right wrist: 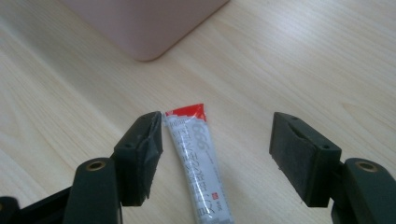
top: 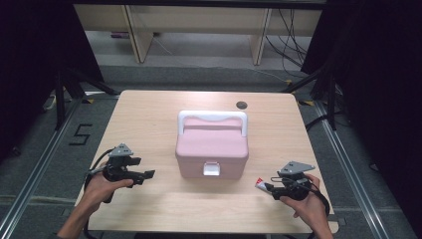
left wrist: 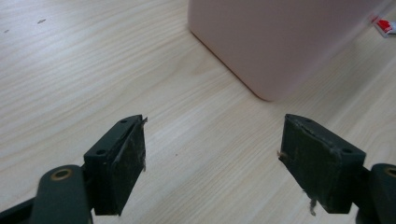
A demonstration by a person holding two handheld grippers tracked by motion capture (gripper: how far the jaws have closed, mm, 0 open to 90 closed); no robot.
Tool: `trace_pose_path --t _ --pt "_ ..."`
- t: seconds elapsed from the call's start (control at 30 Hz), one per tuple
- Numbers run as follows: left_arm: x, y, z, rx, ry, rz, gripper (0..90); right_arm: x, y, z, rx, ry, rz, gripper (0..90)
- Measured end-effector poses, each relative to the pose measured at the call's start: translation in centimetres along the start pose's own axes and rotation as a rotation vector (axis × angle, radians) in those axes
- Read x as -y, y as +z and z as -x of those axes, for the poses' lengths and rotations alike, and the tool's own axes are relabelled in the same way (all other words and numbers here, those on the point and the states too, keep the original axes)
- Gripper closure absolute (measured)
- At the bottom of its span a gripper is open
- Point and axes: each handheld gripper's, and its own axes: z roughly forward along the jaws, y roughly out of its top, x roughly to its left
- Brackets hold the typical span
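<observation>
I see my right gripper (right wrist: 217, 154) low over the table (top: 149, 114), near the front right corner, its jaws standing wide apart. Between them lies a small white tube (right wrist: 198, 163) with a red end and red print, flat on the wood. It sits close against the left-hand jaw in the right gripper view; whether that pad actually touches it I cannot say for certain, and the other pad is well clear, so nothing is gripped. In the high view the tube (top: 261, 184) pokes out just ahead of that gripper, red end toward the pink box (top: 211, 147). The box stands closed at the table's middle, white handle folded back, white latch facing me. My left gripper (left wrist: 212, 156) is spread open and empty, over bare wood, left of the box.
</observation>
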Motion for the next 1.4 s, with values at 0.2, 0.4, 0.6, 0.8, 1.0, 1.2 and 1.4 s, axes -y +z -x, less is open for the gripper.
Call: trace_pose_path --t 0.2,0.4,0.6,0.8,1.0,1.2,1.4 --pt "-1.5 -0.7 0.0 0.024 0.004 0.005 21.1 0.3 -0.1 -0.8 -0.013 0.02 0.031 32.6" --pt "-4.1 -2.3 0.5 0.023 0.067 -0.004 20.3 0.6 -0.2 -1.6 -0.03 0.008 0.102 29.7" --pt "-6.9 -2.8 1.3 0.039 0.138 -0.042 20.5 0.8 -0.3 -1.8 -0.033 0.038 0.107 29.2" --pt "-9.5 -2.7 1.1 0.051 0.19 -0.057 22.9 0.9 -0.3 -1.6 -0.025 -0.002 0.118 29.2" --pt "-11.6 -2.6 0.7 0.063 0.21 -0.061 24.1 0.9 0.1 -1.8 -0.03 -0.016 0.104 29.4" --pt "-13.5 -2.2 0.7 0.084 0.237 -0.074 22.6 1.1 0.4 -1.9 -0.041 0.014 0.091 29.4" --pt "-15.8 -1.7 1.4 0.09 0.281 -0.085 22.4 1.2 0.3 -1.7 -0.038 -0.001 0.089 29.6"
